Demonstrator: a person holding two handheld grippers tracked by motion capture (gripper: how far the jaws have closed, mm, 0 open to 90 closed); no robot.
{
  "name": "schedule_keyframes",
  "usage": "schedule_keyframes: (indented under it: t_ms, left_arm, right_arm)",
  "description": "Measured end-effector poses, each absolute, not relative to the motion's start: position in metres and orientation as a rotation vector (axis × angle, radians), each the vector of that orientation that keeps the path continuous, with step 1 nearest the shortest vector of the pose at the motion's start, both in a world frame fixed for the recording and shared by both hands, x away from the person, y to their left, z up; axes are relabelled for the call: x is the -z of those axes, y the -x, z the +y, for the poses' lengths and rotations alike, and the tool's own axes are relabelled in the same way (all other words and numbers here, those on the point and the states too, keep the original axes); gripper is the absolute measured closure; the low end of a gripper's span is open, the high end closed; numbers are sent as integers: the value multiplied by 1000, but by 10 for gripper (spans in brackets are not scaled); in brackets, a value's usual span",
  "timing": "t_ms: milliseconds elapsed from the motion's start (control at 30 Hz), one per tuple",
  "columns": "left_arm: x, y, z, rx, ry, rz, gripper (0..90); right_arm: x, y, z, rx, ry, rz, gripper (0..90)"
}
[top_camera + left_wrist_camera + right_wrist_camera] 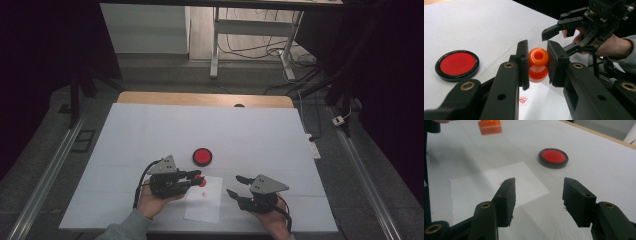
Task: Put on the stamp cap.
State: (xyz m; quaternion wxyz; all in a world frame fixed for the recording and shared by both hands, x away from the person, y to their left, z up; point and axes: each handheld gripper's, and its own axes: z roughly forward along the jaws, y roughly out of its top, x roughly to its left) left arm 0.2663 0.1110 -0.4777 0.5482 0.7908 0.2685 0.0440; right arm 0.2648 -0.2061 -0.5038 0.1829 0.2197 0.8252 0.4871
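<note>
In the high view, a white sheet covers the table [150, 130]. The left gripper [196, 177] sits near the front, left of centre, held in a hand [150, 200], and points to the right. An orange stamp [199, 178] is pinched at its tips, just above the far left corner of a small paper [206, 205]. A red mark [203, 192] lies on that paper, just near of the stamp. A round red ink pad [202, 157] in a black case rests on the sheet just beyond the stamp, apart from it. The right gripper [238, 185] is at the paper's right edge, pointing left, its jaws spread with nothing between them.

In the left gripper view, the two black jaws press on the sides of the stamp [538, 64], whose rounded knob end faces the camera. The stamp hangs clear of the paper [541, 102], and the red mark [523, 100] lies below it. The ink pad [457, 64] lies to the left on the sheet. The right gripper [548, 37] shows at the upper right, jaws apart, with a hand [610, 46] behind it.

In the right gripper view, the jaws stand wide apart and empty above the sheet. The paper [486, 190] lies under the left jaw, with a bit of the red mark [499, 184] at that jaw's tip. The ink pad [553, 157] lies farther off, to the right. The stamp [490, 127] shows at the top left, blurred, off the table.
</note>
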Motion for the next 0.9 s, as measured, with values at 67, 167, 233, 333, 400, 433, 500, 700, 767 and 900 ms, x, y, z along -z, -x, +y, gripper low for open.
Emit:
schedule_keyframes:
  t_ms: [67, 167, 233, 333, 400, 433, 500, 700, 767, 900]
  left_arm:
    - [477, -266, 112, -110, -1876, 638, 732]
    - [477, -266, 113, -119, -1878, 643, 732]
    - [476, -267, 114, -127, -1880, 642, 732]
    - [475, -267, 116, -130, -1875, 646, 731]
    - [474, -267, 117, -136, -1874, 648, 731]
    - [473, -267, 118, -140, -1874, 649, 732]
    - [472, -267, 120, -144, -1870, 651, 731]
    - [468, -269, 127, -153, -1857, 661, 731]
    - [468, -269, 128, -156, -1854, 664, 731]
    - [467, -270, 130, -160, -1855, 666, 731]
  right_arm:
    - [504, -265, -210, -1362, -621, 2329, 432]
    - [505, -266, -217, -1347, -634, 2335, 427]
    - [504, -266, -223, -1334, -648, 2332, 426]
    - [504, -267, -236, -1328, -685, 2307, 427]
    - [504, -269, -245, -1317, -711, 2291, 427]
    - [504, -270, -249, -1326, -723, 2283, 427]
    - [504, -272, -256, -1321, -741, 2269, 427]
    - [503, -272, -271, -1311, -776, 2253, 428]
    - [503, -273, -275, -1311, -782, 2253, 429]
    - [504, -274, -280, -1311, -791, 2250, 431]
